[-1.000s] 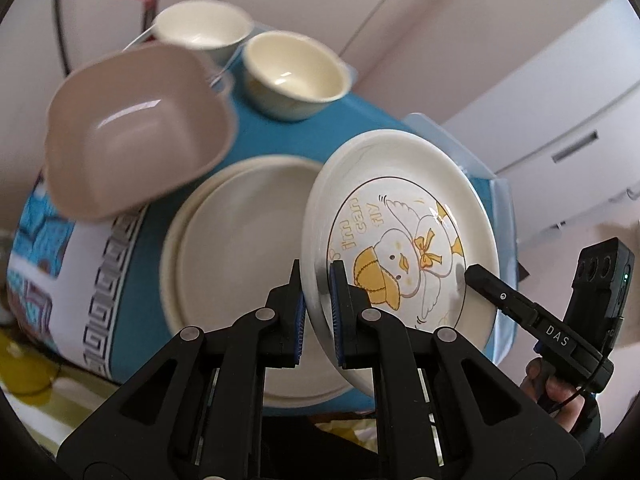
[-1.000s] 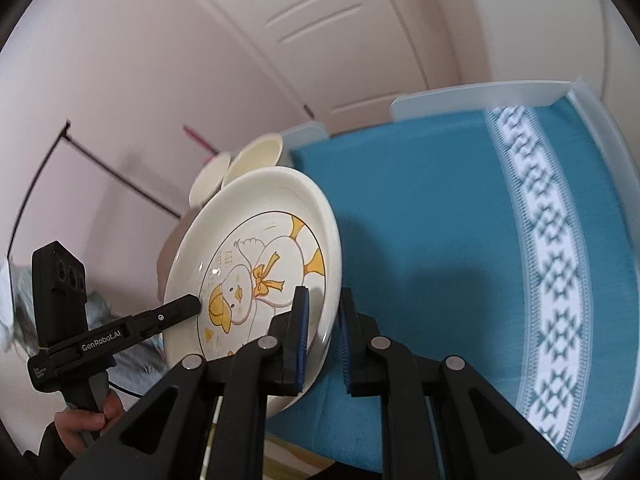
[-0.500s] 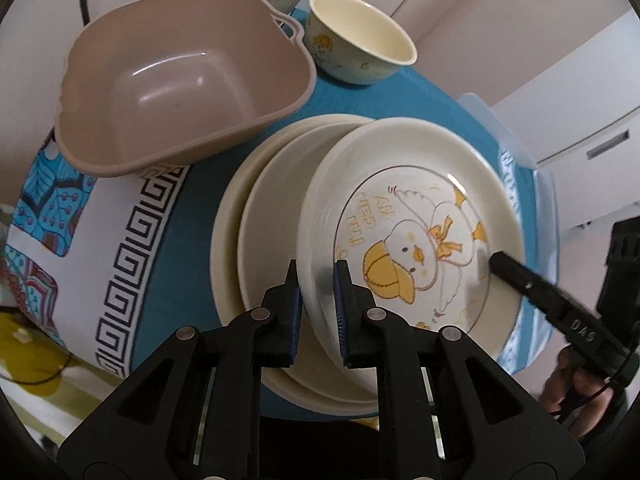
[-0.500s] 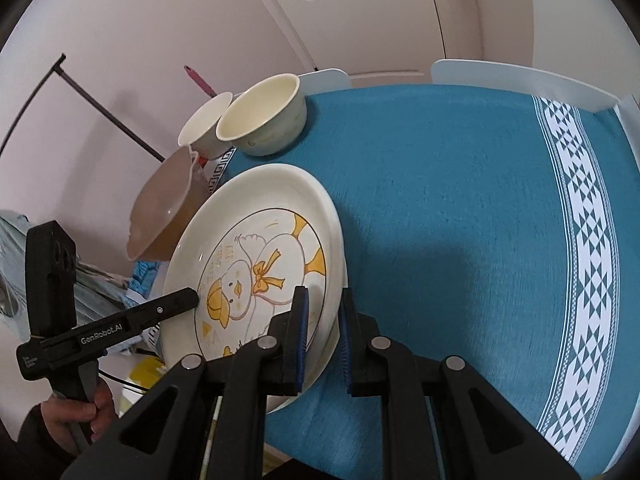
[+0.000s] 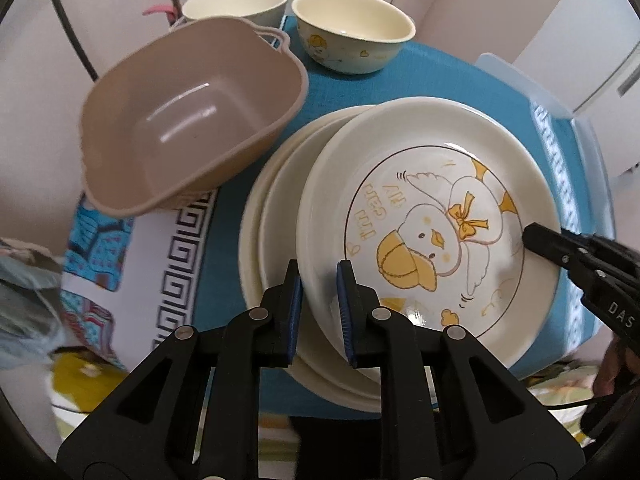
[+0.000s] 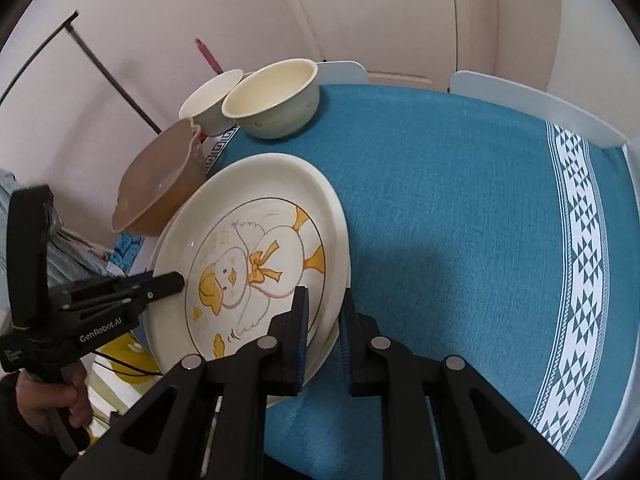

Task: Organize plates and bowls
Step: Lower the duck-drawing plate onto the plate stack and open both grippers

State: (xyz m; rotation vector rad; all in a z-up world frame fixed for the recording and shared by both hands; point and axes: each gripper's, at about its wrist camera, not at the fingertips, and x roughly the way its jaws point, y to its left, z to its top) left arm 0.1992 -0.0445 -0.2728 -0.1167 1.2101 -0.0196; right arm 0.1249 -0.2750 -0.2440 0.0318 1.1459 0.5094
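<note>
A cream plate with a yellow duck picture (image 5: 432,220) (image 6: 256,256) lies slightly off-centre on a stack of plain cream plates (image 5: 276,216). My left gripper (image 5: 320,312) has the plate's near-left rim between its pads. Its jaws are opening, and the gap looks wider than the rim. My right gripper (image 6: 323,320) is shut on the opposite rim; its tip shows in the left wrist view (image 5: 536,236). The left gripper's fingers (image 6: 168,282) show over the plate's far side in the right wrist view.
A tan square basin (image 5: 192,120) (image 6: 160,192) stands just behind and left of the stack, almost touching it. Two cream bowls (image 5: 352,32) (image 5: 236,2) sit beyond it at the table's corner. The blue cloth (image 6: 460,220) stretches to the right. A hand (image 6: 44,404) holds the left gripper.
The duck plate has tipped from steeply tilted to nearly flat and come down onto the stack. The gap between my left jaws has widened. The right jaws look the same.
</note>
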